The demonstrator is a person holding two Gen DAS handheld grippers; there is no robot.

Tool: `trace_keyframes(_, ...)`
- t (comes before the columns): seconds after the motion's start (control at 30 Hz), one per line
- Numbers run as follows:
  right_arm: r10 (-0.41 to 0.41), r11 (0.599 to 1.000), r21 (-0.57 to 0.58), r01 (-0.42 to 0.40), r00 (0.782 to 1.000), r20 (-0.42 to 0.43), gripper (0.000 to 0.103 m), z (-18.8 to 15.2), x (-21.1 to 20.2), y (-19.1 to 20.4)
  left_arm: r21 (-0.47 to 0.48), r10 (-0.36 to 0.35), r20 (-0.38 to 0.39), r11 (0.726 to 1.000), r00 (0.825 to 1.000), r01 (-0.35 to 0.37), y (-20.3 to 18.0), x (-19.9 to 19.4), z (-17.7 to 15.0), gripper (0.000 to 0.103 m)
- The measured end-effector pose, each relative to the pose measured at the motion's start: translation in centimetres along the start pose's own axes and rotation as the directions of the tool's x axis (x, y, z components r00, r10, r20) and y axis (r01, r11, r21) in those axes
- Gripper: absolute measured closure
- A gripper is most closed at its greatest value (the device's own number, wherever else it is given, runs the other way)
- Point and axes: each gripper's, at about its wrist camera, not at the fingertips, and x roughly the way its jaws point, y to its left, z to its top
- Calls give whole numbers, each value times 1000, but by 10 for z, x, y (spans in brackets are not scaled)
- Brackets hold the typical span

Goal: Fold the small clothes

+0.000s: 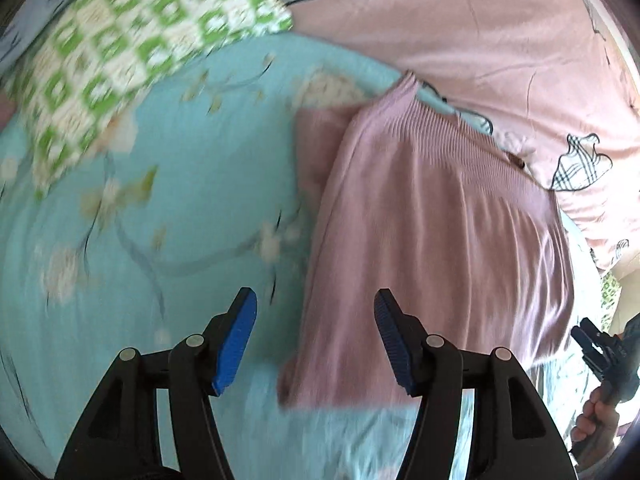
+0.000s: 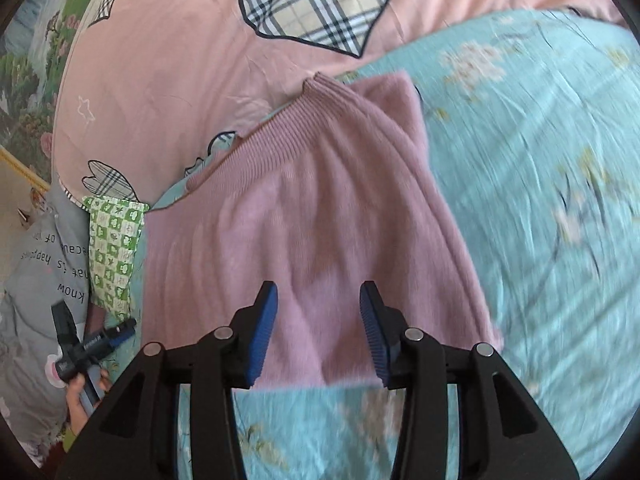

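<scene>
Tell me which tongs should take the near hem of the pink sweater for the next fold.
Right, probably. The right tongs hang open directly over the pink sweater, near its hem. The left tongs sit off its edge, mostly over the blue sheet.

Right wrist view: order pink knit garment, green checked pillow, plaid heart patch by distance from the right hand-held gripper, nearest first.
From the right hand-held gripper, open with nothing between its pads:
1. Pink knit garment, directly under and ahead of the pads.
2. Green checked pillow, off to the left.
3. Plaid heart patch, far ahead on the pink quilt.

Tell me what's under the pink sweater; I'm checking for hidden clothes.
The pink sweater lies on a blue flowered sheet, its far edge overlapping a pink quilt. Anything beneath stays covered.
</scene>
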Motion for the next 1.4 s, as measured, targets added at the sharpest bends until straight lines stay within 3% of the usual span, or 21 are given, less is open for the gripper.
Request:
trace_keyframes(0.23, -2, 998, 60, 2, 1000, -13, 58, -34, -10, -2, -119, -88, -40, 989, 995, 83, 14, -12, -46, 36)
trace_keyframes(0.5, 15, 999, 43, -13, 999, -47, 58, -63, -15, 13, -201, -174, -75, 967, 982, 156, 3, -3, -80, 35)
trace_keyframes(0.67, 31, 999, 14, -30, 998, -63, 58, -71, -17, 26, -271, -213, -40, 943, 976, 195, -3, 8, -81, 35)
trace_keyframes(0.9, 44, 999, -18, -45, 995, -84, 55, -76, -21, 36, -492, -280, 26, 832, 960, 256, 13, 42, -71, 35)
trace_keyframes(0.97, 37, 999, -26, -39, 996, -85, 55, -77, -23, 36, -513, -278, 55, 816, 959, 266, 15, 47, -65, 35)
trace_keyframes(1.17, 22, 1000, -10, -23, 995, -92, 54, -74, -22, 25, -499, -221, 95, 833, 971, 238, 8, 58, -41, 37)
trace_keyframes(1.2, 21, 1000, -6, -22, 995, -94, 54, -73, -22, 22, -493, -214, 100, 838, 972, 235, 6, 59, -37, 42)
trace_keyframes(1.3, 18, 1000, 2, -18, 996, -91, 54, -68, -21, 16, -456, -220, 103, 856, 970, 242, 1, 63, -26, 78)
trace_keyframes(1.4, 18, 1000, 11, -17, 996, -86, 54, -64, -20, 12, -404, -215, 118, 881, 969, 245, -10, 55, -17, 87)
